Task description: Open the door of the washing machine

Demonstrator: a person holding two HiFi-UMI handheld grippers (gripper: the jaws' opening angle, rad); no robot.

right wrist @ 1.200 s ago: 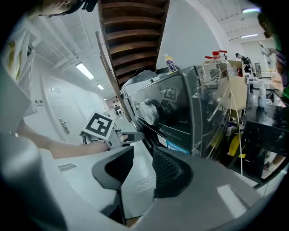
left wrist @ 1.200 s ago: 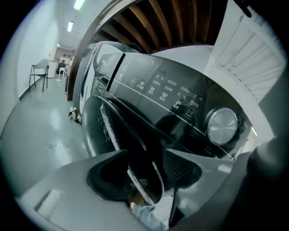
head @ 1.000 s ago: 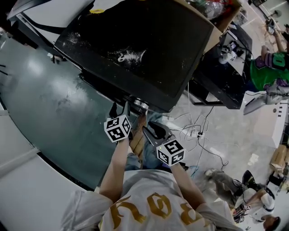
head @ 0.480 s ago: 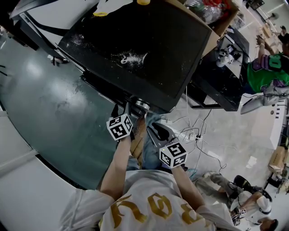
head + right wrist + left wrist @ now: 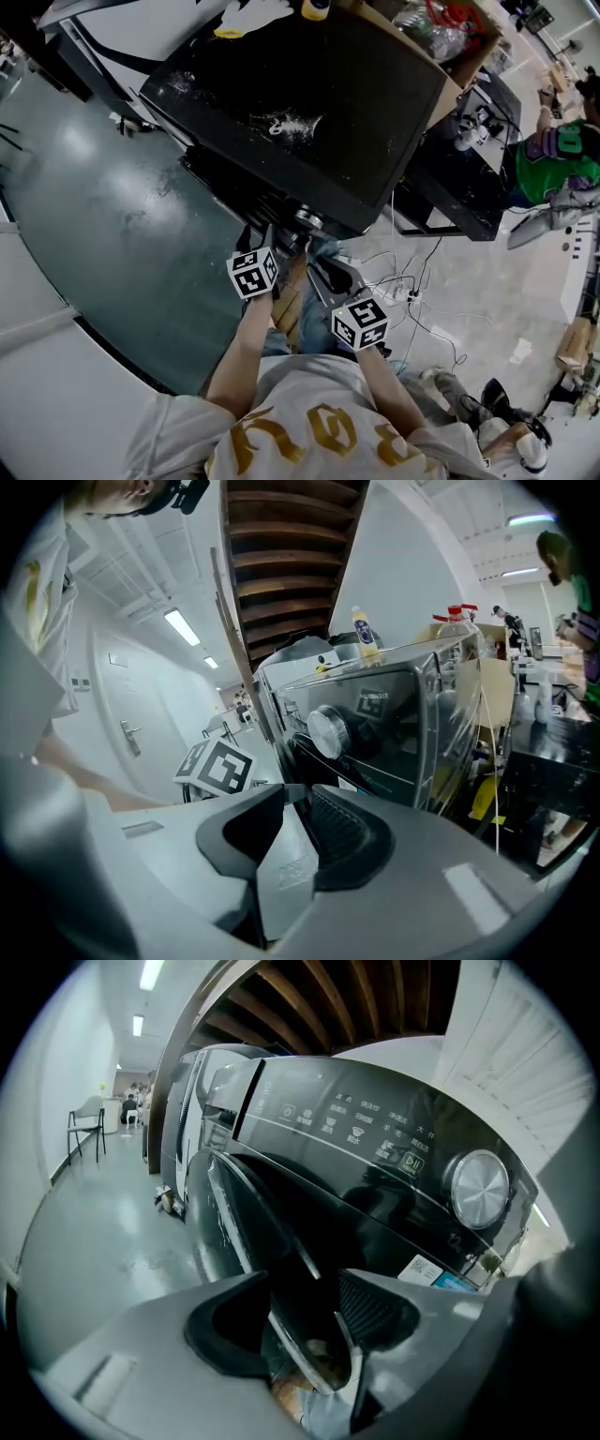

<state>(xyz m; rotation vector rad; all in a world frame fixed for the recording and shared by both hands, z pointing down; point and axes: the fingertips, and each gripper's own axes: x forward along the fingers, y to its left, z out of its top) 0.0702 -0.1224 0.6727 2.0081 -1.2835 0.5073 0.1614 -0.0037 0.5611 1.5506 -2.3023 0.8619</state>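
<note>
The black washing machine [image 5: 309, 103] stands in front of me, its silver knob [image 5: 480, 1188] on the control panel above the dark round door [image 5: 234, 1222]. My left gripper [image 5: 265, 234] is up against the machine's front below the knob [image 5: 307, 221]. In the left gripper view the door's thin curved rim [image 5: 314, 1349] runs between the jaws of this gripper [image 5: 305, 1321], which are shut on it. My right gripper [image 5: 317, 269] hangs just right of the left one, a little back from the machine. It is shut [image 5: 298, 822] with nothing in it and faces the knob [image 5: 328, 731].
A bottle [image 5: 362, 633] and other small items stand on the machine's top. A cardboard box [image 5: 441, 28] and a black table [image 5: 450, 187] are to the right. Cables [image 5: 412, 272] lie on the floor. A person in green [image 5: 553, 150] stands at far right. A chair [image 5: 86, 1124] is down the corridor.
The head view has drifted a little, so the machine sits slightly lower and to the right. Both grippers keep their places at the machine's front.
</note>
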